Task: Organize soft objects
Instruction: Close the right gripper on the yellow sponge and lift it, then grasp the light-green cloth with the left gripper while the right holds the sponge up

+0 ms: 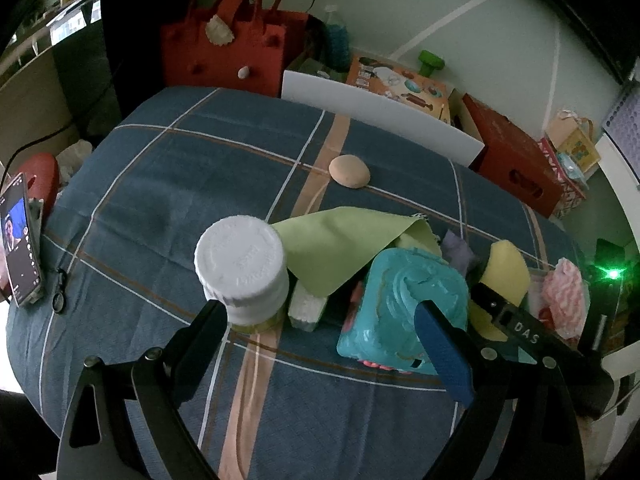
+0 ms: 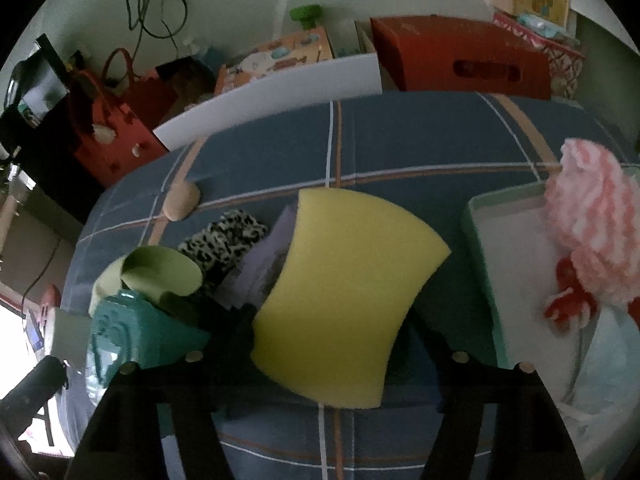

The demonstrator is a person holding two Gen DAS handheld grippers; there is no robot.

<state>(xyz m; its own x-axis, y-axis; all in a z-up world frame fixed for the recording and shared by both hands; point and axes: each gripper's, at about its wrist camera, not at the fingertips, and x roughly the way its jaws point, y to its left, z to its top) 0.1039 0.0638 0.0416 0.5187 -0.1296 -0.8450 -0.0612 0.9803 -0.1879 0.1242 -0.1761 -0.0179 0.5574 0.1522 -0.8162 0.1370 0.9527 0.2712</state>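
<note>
Two grippers hang over the blue plaid tablecloth (image 1: 168, 184), each pointing steeply down at the cluster of soft things near its front edge. Your left gripper (image 1: 320, 316) stands spread wide: its black left finger sits at the foot of the white ribbed plastic jar (image 1: 242, 270), its blue-padded right finger (image 1: 442, 350) lies in front of the teal squishy cube (image 1: 404, 304), and nothing is pinched between them. Beside the jar, a pale green sheet of foam (image 1: 332, 246) drapes over a small white foam block (image 1: 307, 306) and leans onto the teal cube.

Your right gripper (image 2: 324, 354) has the yellow rectangular sponge (image 2: 344, 296) lying between its fingers, curved and tilted up toward the camera. The fingertips are hidden behind the sponge and in shadow, so you cannot tell from the right wrist view whether the pads press on it or stand clear. Left of the sponge lie a lilac cloth (image 2: 266, 256) and a leopard-print fabric piece (image 2: 224, 240), both touching the heap.

To the right, a white tray with a green rim (image 2: 504, 248) holds a pink-and-white fluffy yarn ball (image 2: 596, 236) and a small red soft thing (image 2: 564, 300). One tan rounded sponge (image 1: 349, 171) rests alone near the middle of the cloth, well apart from the pile.
</note>
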